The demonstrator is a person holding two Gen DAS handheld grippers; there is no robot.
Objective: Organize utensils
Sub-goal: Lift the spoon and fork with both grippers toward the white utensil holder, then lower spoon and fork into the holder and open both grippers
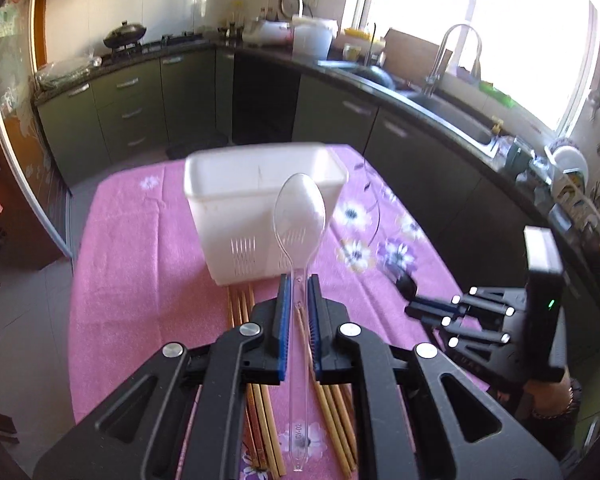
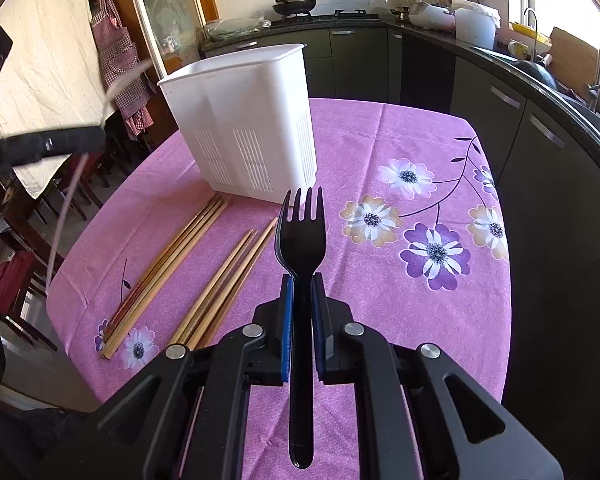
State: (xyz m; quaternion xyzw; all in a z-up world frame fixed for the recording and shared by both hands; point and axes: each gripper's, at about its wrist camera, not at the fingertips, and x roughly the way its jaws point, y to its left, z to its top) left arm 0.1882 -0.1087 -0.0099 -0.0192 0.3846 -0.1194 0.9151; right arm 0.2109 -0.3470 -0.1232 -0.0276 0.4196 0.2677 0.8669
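My left gripper is shut on a clear plastic spoon, bowl pointing forward, held above the table just in front of the white slotted utensil holder. My right gripper is shut on a black plastic fork, tines forward, above the pink cloth. The holder stands upright ahead and left of the fork. Two bunches of wooden chopsticks lie on the cloth left of the right gripper; they also show under the left gripper. The right gripper appears at the right of the left wrist view.
The table has a pink flowered cloth. Dark kitchen cabinets and a counter with a sink and tap run behind and to the right. Chairs stand past the table's left edge.
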